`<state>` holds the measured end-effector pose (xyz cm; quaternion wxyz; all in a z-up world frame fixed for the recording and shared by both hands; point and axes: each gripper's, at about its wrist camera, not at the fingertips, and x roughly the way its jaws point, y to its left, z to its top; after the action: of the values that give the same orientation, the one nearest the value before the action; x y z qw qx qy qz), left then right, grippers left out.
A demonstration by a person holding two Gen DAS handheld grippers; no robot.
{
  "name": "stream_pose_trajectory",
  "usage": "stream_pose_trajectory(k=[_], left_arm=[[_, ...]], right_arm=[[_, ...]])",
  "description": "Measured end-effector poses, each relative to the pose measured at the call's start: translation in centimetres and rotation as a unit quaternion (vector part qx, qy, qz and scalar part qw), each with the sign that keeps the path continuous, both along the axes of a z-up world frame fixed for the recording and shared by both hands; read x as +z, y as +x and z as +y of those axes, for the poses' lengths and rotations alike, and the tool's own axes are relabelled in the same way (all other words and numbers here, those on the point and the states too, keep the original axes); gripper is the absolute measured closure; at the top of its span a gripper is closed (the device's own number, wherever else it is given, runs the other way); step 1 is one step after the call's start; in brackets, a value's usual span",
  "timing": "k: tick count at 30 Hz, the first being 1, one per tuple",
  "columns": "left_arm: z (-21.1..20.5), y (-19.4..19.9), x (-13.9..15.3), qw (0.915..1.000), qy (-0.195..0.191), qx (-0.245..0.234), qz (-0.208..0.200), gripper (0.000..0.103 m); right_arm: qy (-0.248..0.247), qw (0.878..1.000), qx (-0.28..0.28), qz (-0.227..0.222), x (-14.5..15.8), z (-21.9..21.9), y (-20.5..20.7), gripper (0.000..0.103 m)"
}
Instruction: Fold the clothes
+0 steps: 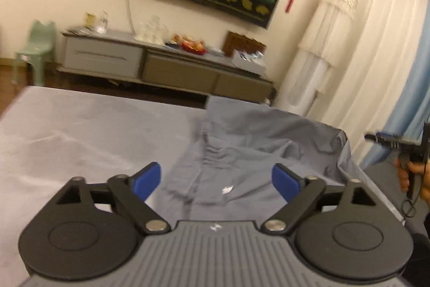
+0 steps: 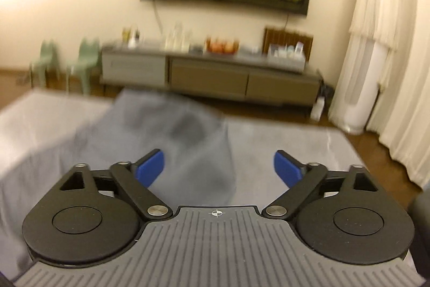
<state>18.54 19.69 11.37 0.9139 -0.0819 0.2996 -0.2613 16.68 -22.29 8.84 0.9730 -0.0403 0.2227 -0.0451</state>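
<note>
Grippers, left gripper (image 1: 216, 180) and right gripper (image 2: 219, 168), both wide and empty; we should grasp the shirt (image 1: 242, 141) at clean edges.

a wide surface covered in pale grey cloth (image 1: 80, 131) carries a darker grey shirt (image 1: 242, 147) that lies rumpled and partly spread toward its far right side, one edge hanging over the far rim, the left part bare.
</note>
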Motion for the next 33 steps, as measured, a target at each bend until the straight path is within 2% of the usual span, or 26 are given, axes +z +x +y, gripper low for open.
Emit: stream_pose_trajectory(k=[1,3,6,8,9,10,11,12,13,14,15,16,17,18,21,23,25,26,27,29,30,31,33], left_arm=[[-1.8,2.0,-0.8,0.9997,0.010,-0.017,0.014,0.005],[-5.4,6.1,-3.2,0.9971,0.041,-0.043,0.047,0.005],[-9.8,11.0,-7.0,0.9875,0.101,-0.067,0.100,0.005],[-11.5,13.4,-9.2,0.9795,0.130,-0.076,0.133,0.005],[-11.9,14.2,-10.3,0.9760,0.140,-0.076,0.148,0.005],[-12.3,14.8,-10.9,0.9731,0.145,-0.079,0.161,0.005],[-12.8,15.4,-11.6,0.9701,0.150,-0.082,0.173,0.006],[-13.3,15.6,-12.2,0.9684,0.150,-0.089,0.178,0.011],[-13.7,15.8,-12.8,0.9668,0.150,-0.096,0.183,0.022],[-14.1,15.9,-13.3,0.9660,0.149,-0.097,0.187,0.030],[-14.5,15.6,-13.4,0.9686,0.157,-0.090,0.171,0.046],[-14.7,15.3,-13.4,0.9689,0.160,-0.091,0.165,0.083],[-14.9,15.1,-13.4,0.9692,0.161,-0.088,0.165,0.093],[-14.8,14.9,-13.3,0.9704,0.146,-0.096,0.167,0.103],[-13.8,13.0,-11.1,0.9802,0.116,-0.104,0.122,0.103],[-11.8,11.9,-8.8,0.9879,0.065,-0.095,0.104,0.103],[-10.0,10.6,-6.6,0.9931,0.040,-0.081,0.075,0.103],[-9.2,10.2,-5.7,0.9951,0.040,-0.063,0.065,0.103],[-8.8,10.0,-5.5,0.9954,0.058,-0.043,0.063,0.102],[-8.6,10.3,-7.0,0.9916,0.086,-0.032,0.091,0.084],[-8.4,10.3,-8.1,0.9886,0.100,-0.030,0.108,0.065],[-8.3,10.2,-9.2,0.9851,0.113,-0.028,0.127,0.052],[-7.8,9.7,-11.3,0.9787,0.136,-0.013,0.153,0.041]], right_arm=[[-0.004,1.000,0.008,0.001,0.6,-0.3,1.8,0.002],[-0.030,0.999,0.024,0.031,0.3,-0.7,6.6,0.001],[-0.084,0.990,0.024,0.112,-3.1,-1.8,15.1,0.001],[-0.102,0.980,0.019,0.171,-5.8,-3.0,19.5,0.004],[-0.100,0.975,0.021,0.198,-6.9,-3.7,21.1,0.011],[-0.090,0.970,0.028,0.223,-7.9,-4.2,22.3,0.034],[-0.071,0.966,0.038,0.248,-8.7,-4.7,23.1,0.046],[-0.050,0.962,0.047,0.264,-9.3,-5.1,23.5,0.081],[-0.025,0.960,0.055,0.273,-9.7,-5.4,23.5,0.093],[-0.004,0.961,0.057,0.270,-9.8,-5.8,23.2,0.097],[0.013,0.966,0.053,0.254,-9.4,-6.4,22.6,0.100],[0.030,0.970,0.049,0.238,-9.1,-6.9,22.0,0.101],[0.047,0.973,0.045,0.221,-8.8,-7.5,21.3,0.102],[0.070,0.977,0.037,0.200,-8.0,-8.3,20.3,0.102],[0.140,0.983,0.000,0.119,-4.8,-11.3,16.2,0.103],[0.166,0.983,-0.037,0.067,-3.2,-13.3,12.9,0.103],[0.201,0.975,-0.096,0.008,-2.2,-15.9,8.7,0.103],[0.218,0.966,-0.136,-0.022,-2.2,-17.3,6.4,0.103],[0.234,0.954,-0.184,-0.044,-2.6,-18.6,4.2,0.102],[0.261,0.927,-0.263,-0.051,-3.8,-20.4,1.8,0.102],[0.267,0.920,-0.283,-0.049,-4.2,-20.8,1.2,0.101],[0.265,0.919,-0.287,-0.047,-4.5,-20.8,1.0,0.097],[0.262,0.918,-0.294,-0.043,-4.9,-20.7,0.5,0.085]])
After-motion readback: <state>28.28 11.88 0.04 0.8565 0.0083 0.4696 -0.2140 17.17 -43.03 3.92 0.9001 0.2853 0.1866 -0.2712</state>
